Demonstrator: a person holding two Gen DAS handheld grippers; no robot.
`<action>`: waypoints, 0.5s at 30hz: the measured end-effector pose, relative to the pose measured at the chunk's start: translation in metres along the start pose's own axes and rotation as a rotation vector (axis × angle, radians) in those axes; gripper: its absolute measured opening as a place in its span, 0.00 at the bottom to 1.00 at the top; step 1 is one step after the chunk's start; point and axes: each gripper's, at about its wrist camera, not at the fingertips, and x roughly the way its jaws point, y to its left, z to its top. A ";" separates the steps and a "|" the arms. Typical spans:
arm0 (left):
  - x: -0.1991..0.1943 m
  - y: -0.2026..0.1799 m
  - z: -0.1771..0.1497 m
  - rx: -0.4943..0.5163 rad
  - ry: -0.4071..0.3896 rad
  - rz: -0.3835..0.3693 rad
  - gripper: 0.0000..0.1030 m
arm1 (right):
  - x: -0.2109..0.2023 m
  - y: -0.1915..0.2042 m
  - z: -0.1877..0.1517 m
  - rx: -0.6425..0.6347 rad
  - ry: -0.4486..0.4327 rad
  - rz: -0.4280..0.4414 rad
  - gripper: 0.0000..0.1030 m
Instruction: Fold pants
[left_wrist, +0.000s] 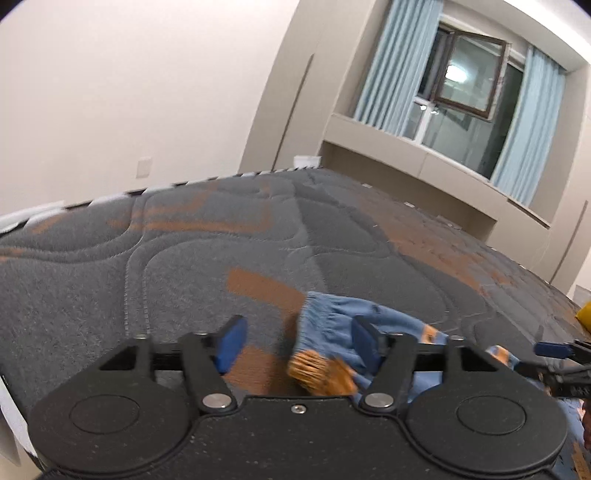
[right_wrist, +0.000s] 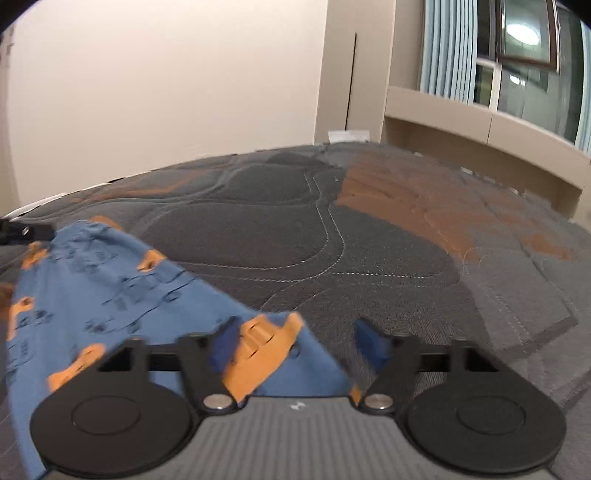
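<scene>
Currently, step: both grippers are low over the pants, seemingly about to take hold for a fold.
Pants: the blue pants with orange patches lie on the quilted grey-and-orange mattress, at its near side; the gathered waistband shows in the left wrist view, and a corner of the cloth in the right wrist view.
Left gripper: the left gripper is spread wide and holds nothing; the waistband sits between its blue pads.
Right gripper: the right gripper is likewise wide apart and empty, the corner of the cloth lying between its fingers.
Doing it well: each gripper should probably pinch only an outer edge, closing on one clean layer, then lift both ends level so the cloth stays taut.
Risk: motion blur hides fine creases; bunched fabric near the waistband may slip or fold unevenly.
</scene>
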 end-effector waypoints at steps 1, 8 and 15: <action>-0.003 -0.007 -0.002 0.015 -0.005 -0.002 0.75 | -0.009 0.005 -0.005 -0.013 -0.003 -0.007 0.90; -0.020 -0.073 -0.039 0.238 -0.047 0.013 0.99 | -0.064 0.033 -0.054 -0.121 0.026 -0.143 1.00; -0.016 -0.124 -0.076 0.602 -0.004 0.178 0.99 | -0.121 0.008 -0.105 -0.091 0.065 -0.424 1.00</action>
